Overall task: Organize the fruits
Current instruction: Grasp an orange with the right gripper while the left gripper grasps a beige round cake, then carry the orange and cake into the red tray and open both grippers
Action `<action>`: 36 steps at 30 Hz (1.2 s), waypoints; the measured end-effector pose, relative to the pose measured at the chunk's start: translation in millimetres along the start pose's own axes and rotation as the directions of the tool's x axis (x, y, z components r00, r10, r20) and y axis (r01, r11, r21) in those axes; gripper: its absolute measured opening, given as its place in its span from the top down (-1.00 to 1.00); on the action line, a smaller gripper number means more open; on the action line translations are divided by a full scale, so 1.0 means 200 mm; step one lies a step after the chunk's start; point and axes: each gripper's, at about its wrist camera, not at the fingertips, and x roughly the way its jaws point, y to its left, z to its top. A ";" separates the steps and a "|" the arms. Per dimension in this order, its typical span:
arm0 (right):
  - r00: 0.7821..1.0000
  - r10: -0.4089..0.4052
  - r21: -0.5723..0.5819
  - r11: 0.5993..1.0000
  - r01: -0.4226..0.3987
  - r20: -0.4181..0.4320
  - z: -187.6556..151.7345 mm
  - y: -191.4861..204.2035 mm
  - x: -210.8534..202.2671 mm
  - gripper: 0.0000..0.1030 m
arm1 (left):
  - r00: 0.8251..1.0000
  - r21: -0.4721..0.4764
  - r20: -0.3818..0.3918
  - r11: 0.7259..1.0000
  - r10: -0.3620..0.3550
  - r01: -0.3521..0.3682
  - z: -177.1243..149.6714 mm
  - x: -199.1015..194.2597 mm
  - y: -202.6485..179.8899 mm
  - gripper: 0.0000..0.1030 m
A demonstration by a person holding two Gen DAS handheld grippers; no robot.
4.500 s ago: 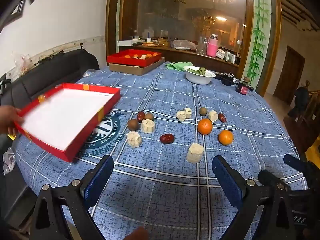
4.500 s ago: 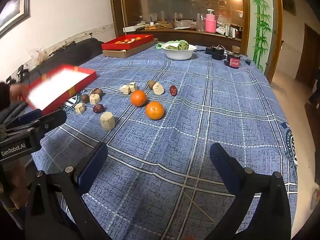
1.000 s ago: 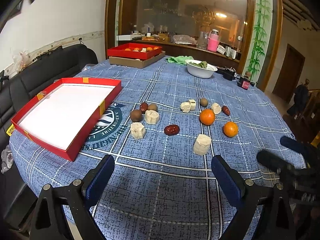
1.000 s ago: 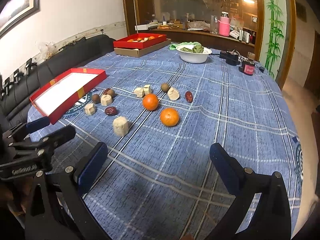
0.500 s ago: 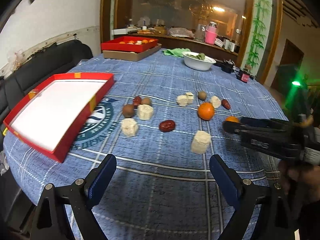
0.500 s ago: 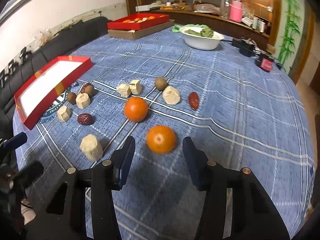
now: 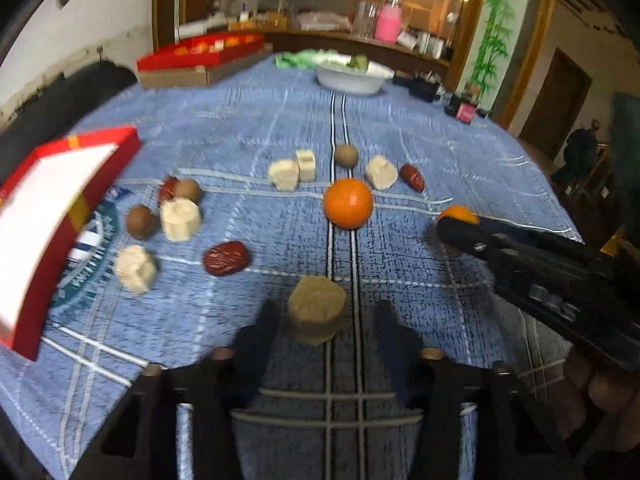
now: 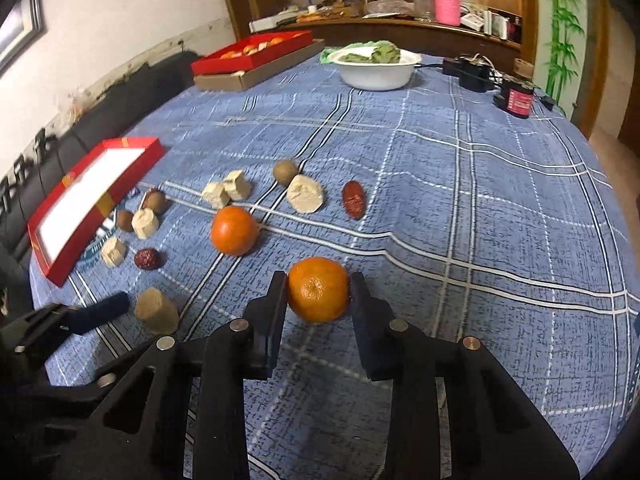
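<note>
My table wears a woven blue plaid cloth [image 8: 460, 184], matt and coarse-grained. The orange [image 8: 318, 289] between my right claw's [image 8: 319, 294] matt black plastic fingers has dimpled, faintly shiny peel. The pale chunk [image 7: 317, 307] ahead of my left claw [image 7: 326, 320] looks dry and rough. The red date [image 7: 226, 258] is glossy; the red box [image 8: 96, 200] looks like smooth cardboard.

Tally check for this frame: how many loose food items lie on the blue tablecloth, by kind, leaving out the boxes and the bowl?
oranges: 2
red dates: 3, one partly hidden
brown round fruits: 3
pale cut chunks: 6
Total: 14
</note>
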 end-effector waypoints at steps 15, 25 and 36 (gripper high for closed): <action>0.999 0.032 -0.025 0.999 -0.031 0.021 -0.01 0.02 -0.02 0.42 | 0.999 -0.010 0.051 1.000 0.007 -0.006 -0.06 -0.11 0.04 0.44; 1.000 0.025 -0.057 0.998 -0.024 0.014 -0.06 0.12 -0.08 0.42 | 0.998 -0.056 0.058 0.998 0.038 -0.035 -0.10 -0.20 0.15 0.45; 0.999 0.034 -0.157 0.987 -0.033 0.003 -0.07 0.35 -0.13 0.42 | 0.986 -0.178 0.113 0.979 0.120 -0.099 -0.11 -0.36 0.41 0.45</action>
